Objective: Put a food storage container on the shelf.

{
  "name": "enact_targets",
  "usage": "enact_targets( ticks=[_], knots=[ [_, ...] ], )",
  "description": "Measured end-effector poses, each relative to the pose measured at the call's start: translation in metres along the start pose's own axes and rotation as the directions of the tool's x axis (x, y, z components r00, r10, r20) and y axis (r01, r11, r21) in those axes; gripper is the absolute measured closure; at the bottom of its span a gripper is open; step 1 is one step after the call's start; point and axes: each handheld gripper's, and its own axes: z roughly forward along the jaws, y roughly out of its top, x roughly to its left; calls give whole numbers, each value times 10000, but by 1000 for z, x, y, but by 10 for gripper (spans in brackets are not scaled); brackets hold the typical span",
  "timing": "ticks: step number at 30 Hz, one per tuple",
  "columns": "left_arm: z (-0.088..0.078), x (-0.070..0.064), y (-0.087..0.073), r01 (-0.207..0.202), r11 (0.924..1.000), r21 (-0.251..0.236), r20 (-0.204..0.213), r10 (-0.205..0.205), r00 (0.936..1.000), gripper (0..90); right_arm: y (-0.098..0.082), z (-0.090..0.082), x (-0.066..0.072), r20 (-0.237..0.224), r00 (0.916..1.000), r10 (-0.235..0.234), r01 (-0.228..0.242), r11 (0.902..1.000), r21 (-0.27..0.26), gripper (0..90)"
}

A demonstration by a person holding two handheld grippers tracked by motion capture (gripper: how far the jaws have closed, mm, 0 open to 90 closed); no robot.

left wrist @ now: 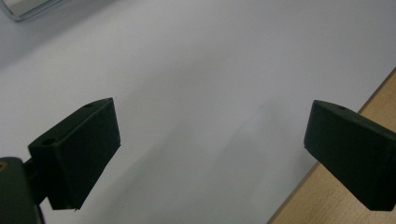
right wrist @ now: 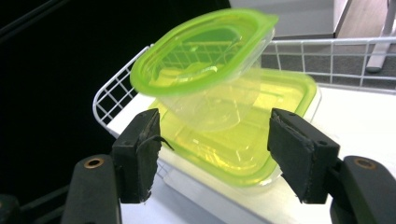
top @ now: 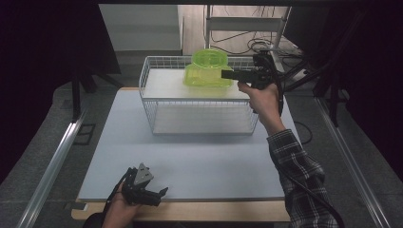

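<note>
Small tub (right wrist: 205, 70): I see it tilted, lid facing up toward my right claw (right wrist: 212, 154), resting on the flat container (right wrist: 261, 135) in the wire basket (top: 199, 102).
Position: just beyond my right claw's tips, apart.
Right claw: parted, holding nothing.
Left claw (left wrist: 210, 154): wide open above the surface (left wrist: 210, 60), empty.
Unclear: long axis hard to judge; the tub's far side is hidden.

Two green-lidded plastic containers, one oval (right wrist: 205, 56) stacked on one rectangular (right wrist: 243, 140); one white wire basket (top: 157, 102); two handheld grippers, left (top: 159, 194) and right (top: 227, 74)
</note>
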Motion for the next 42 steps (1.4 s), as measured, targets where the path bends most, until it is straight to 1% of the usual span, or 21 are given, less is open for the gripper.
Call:
enact_targets(
  ticks=[2, 4, 10, 12, 14, 15, 18, 20, 38, 39, 40, 42],
  knots=[
    [0, 0, 0, -33, 10000, 5, -19, 33, 10000, 32, -2, -1, 1, 7, 10000, -40, 40, 10000, 27, 330],
    [0, 0, 0, -32, 10000, -15, -35, 32, 10000, 32, -7, -2, 3, 5, 9995, -315, 315, 9994, 152, 312],
    [0, 0, 0, -27, 10000, -31, -43, 27, 10000, 32, -14, -4, 5, -84, 9987, -507, 509, 9983, 275, 291],
    [0, 0, 0, -25, 10000, -33, -41, 24, 10000, 32, -18, -6, 6, -100, 9979, -638, 640, 9975, 296, 280],
    [0, 0, 0, -20, 10000, -35, -36, 20, 10000, 32, -20, -6, 6, -101, 9979, -641, 644, 9975, 306, 276],
    [0, 0, 0, -22, 10000, -31, -34, 22, 10000, 32, -23, -7, 6, -84, 9970, -767, 770, 9964, 353, 263],
    [0, 0, 0, -18, 10000, -24, -22, 18, 10000, 32, -26, -7, 5, -61, 9966, -816, 818, 9958, 399, 254],
    [0, 0, 0, -16, 10000, -20, -17, 16, 10000, 32, -31, -8, 5, -6, 9955, -952, 951, 9944, 456, 237],
    [0, 0, 0, 1, 10000, -14, -20, -1, 10000, 32, -53, -16, 4, -33, 9903, -1386, 1385, 9885, 609, 165],
    [0, 0, 0, 10, 10000, -17, -16, -10, 10000, 32, -54, -16, 4, -23, 9902, -1394, 1392, 9881, 649, 159],
    [0, 1, 0, -37, 10000, 24, -18, 37, 10000, 32, -58, -16, 4, 80, 9884, -1518, 1509, 9860, 709, 149],
    [0, 1, 0, -38, 10000, 26, -16, 38, 10000, 32, -59, -16, 4, 109, 9877, -1557, 1545, 9852, 742, 144]
  ],
)
